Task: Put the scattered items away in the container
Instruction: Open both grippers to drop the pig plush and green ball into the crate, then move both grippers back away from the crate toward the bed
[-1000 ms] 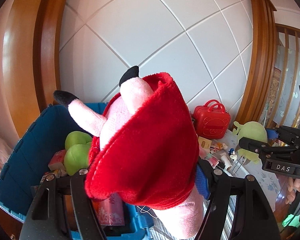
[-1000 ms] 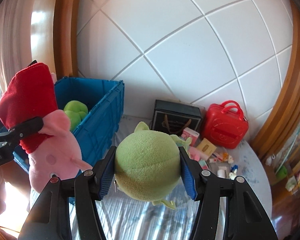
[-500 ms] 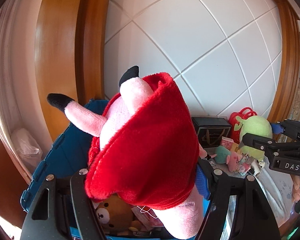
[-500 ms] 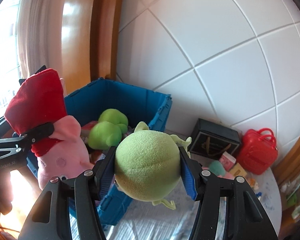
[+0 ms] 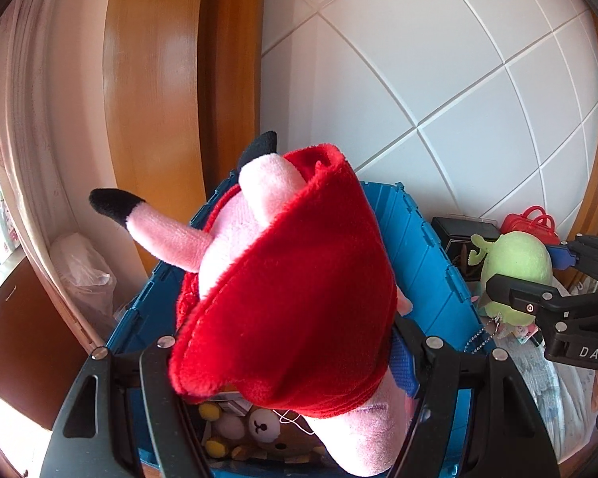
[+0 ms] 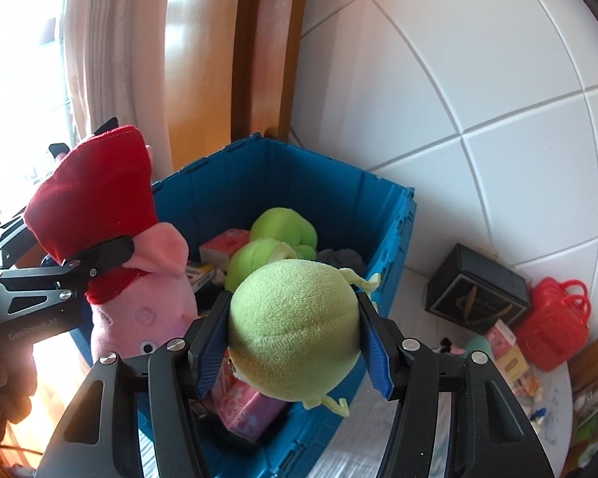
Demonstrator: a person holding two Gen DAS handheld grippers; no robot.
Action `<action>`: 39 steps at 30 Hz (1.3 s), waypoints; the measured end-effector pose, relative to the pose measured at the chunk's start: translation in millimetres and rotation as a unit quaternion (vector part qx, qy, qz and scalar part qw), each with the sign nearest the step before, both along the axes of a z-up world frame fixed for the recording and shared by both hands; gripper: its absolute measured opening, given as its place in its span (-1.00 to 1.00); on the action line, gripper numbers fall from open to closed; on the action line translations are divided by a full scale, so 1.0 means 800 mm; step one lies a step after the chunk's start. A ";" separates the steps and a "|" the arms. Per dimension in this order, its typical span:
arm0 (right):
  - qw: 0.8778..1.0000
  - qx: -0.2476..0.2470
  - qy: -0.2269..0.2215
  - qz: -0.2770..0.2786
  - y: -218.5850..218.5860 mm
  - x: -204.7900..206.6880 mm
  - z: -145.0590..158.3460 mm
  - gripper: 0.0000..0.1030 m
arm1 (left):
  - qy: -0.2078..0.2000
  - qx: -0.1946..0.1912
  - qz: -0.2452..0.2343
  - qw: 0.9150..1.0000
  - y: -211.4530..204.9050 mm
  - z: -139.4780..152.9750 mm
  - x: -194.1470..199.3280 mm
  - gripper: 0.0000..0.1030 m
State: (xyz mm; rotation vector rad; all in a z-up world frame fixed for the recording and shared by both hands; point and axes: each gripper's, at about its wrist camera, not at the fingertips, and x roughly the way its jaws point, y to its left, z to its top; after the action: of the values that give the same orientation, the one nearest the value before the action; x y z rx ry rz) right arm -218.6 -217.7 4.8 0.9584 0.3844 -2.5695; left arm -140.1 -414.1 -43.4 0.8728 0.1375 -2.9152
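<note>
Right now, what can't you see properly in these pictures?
- Left wrist view: the pink pig plush hides most of the blue crate; only a bear toy peeks out.
- Right wrist view: the green plush ball covers the crate's near corner.
- Right wrist view: the small toys beside the red case are too tiny to name.

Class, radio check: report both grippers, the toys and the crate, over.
Left gripper shut on pig plush. Right gripper shut on green plush. Both held above the blue crate, already part-filled. Nothing blocking the drop.
</note>
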 end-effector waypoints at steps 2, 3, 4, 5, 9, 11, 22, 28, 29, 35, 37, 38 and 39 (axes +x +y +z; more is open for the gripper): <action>1.000 0.001 -0.002 0.007 -0.009 -0.003 -0.003 0.14 | -0.005 -0.002 0.006 1.000 -0.006 -0.001 -0.004 0.38; 1.000 0.001 -0.004 0.010 -0.011 -0.005 -0.004 0.14 | -0.006 -0.003 0.009 1.000 -0.008 -0.001 -0.006 0.40; 1.000 -0.001 -0.005 0.013 -0.015 -0.008 -0.006 0.15 | -0.005 -0.003 0.012 1.000 -0.010 -0.002 -0.007 0.41; 1.000 -0.003 -0.007 0.015 -0.017 -0.011 -0.007 0.17 | -0.005 -0.003 0.014 1.000 -0.012 -0.001 -0.007 0.42; 1.000 -0.011 -0.007 0.022 -0.024 -0.017 -0.010 0.29 | 0.003 0.018 0.026 0.999 -0.020 0.000 -0.006 0.80; 0.999 -0.014 -0.011 0.029 -0.027 -0.018 -0.013 1.00 | 0.009 0.023 0.031 0.999 -0.023 0.002 -0.005 1.00; 1.000 -0.020 0.004 -0.007 0.010 -0.001 -0.015 1.00 | 0.010 0.009 0.049 0.999 -0.007 0.013 0.012 1.00; 0.999 -0.021 0.013 -0.021 0.038 0.026 -0.011 1.00 | -0.002 0.000 0.041 0.999 0.025 0.011 0.018 1.00; 0.999 -0.023 0.014 -0.025 0.045 0.031 -0.011 1.00 | -0.003 -0.001 0.039 0.999 0.032 0.012 0.021 1.00; 0.998 -0.025 0.022 -0.049 0.099 0.066 -0.010 1.00 | -0.016 -0.014 0.017 1.000 0.093 0.014 0.038 1.00; 0.997 -0.026 0.029 -0.062 0.123 0.078 -0.007 1.00 | -0.020 -0.023 0.006 1.000 0.120 0.017 0.044 1.00; 0.997 -0.029 0.030 -0.069 0.137 0.083 -0.006 1.00 | -0.021 -0.027 0.002 0.999 0.134 0.019 0.046 1.00; 0.996 -0.033 0.031 -0.076 0.151 0.088 -0.004 1.00 | -0.021 -0.029 0.000 0.999 0.148 0.022 0.050 1.00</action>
State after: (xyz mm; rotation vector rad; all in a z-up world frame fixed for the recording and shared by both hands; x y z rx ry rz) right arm -147.9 -96.8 1.5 0.9193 0.2502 -2.7359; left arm -100.2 -295.5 -25.6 0.9240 0.0498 -2.8834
